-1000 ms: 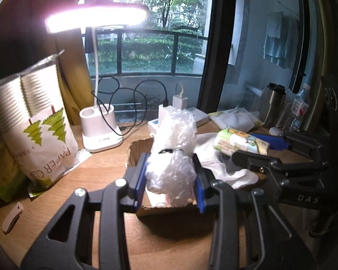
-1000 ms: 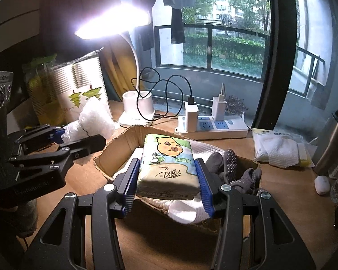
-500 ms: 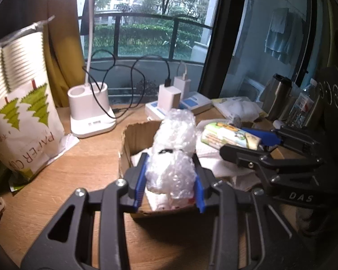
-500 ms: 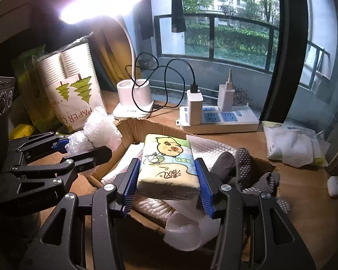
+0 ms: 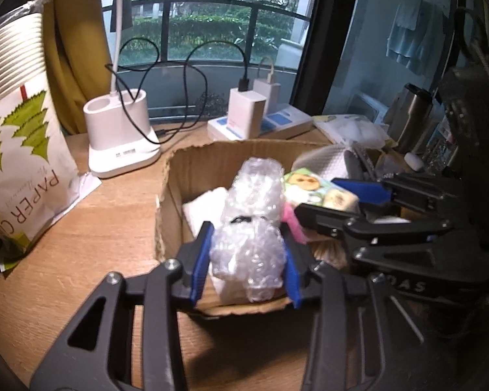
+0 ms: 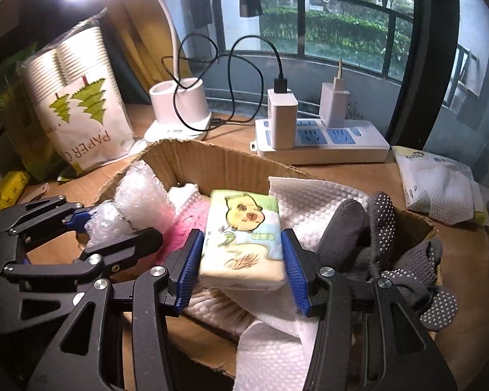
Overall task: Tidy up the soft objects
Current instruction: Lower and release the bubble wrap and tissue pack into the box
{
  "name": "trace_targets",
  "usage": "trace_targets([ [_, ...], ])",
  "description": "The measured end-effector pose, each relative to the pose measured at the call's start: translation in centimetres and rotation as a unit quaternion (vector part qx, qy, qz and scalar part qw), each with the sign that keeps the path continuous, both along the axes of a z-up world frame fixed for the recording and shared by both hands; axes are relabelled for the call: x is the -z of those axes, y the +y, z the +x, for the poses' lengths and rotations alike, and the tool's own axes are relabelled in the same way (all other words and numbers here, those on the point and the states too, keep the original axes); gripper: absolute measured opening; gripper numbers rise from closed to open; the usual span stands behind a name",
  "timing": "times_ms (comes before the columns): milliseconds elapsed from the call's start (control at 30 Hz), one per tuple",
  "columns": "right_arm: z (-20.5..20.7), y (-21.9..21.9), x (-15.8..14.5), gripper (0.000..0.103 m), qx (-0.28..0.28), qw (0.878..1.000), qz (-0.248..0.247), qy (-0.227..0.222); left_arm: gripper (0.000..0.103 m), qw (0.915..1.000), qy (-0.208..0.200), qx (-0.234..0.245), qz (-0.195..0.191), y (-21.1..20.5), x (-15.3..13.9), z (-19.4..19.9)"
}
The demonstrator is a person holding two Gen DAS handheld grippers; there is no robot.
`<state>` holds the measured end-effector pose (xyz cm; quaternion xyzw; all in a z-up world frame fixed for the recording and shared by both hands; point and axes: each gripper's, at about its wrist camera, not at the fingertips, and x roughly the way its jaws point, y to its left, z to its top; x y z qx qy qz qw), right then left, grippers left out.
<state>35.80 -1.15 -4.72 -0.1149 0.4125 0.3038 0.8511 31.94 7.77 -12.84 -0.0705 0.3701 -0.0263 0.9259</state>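
My left gripper (image 5: 246, 260) is shut on a roll of clear bubble wrap (image 5: 249, 224) and holds it over the near left part of an open cardboard box (image 5: 192, 166). My right gripper (image 6: 243, 260) is shut on a tissue pack (image 6: 243, 231) printed with a yellow cartoon animal, low over the box's middle (image 6: 212, 153). The box holds white paper towel (image 6: 316, 195), a pink fluffy item (image 6: 185, 224) and grey dotted gloves (image 6: 384, 228). Each gripper shows in the other's view: the right one (image 5: 352, 202) and the left one (image 6: 114, 231).
A white lamp base (image 5: 120, 137) with black cables, a power strip (image 6: 322, 143) with chargers and a paper cup bag (image 5: 19, 163) stand behind and left of the box. A packet of wipes (image 6: 440, 185) and a steel mug (image 5: 410, 117) lie right.
Both grippers have moved forward and down toward the box. The bubble wrap and the tissue pack now sit lower, inside the box's walls. Both stay gripped.
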Motion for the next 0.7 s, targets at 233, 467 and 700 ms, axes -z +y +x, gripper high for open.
trace_targets([
  [233,0.2,-0.2,-0.1,0.051,0.01,1.0,-0.007,0.003,0.049,1.0,0.002,0.005,0.0,-0.2,-0.1,-0.1],
  [467,-0.6,-0.5,-1.1,0.053,0.013,1.0,-0.006,-0.01,0.05,1.0,-0.003,-0.005,0.005,-0.1,-0.9,-0.9],
  [700,-1.9,-1.3,-2.3,0.055,0.017,1.0,0.0,-0.02,0.051,0.9997,-0.015,-0.013,0.012,-0.1,-2.0,-2.1],
])
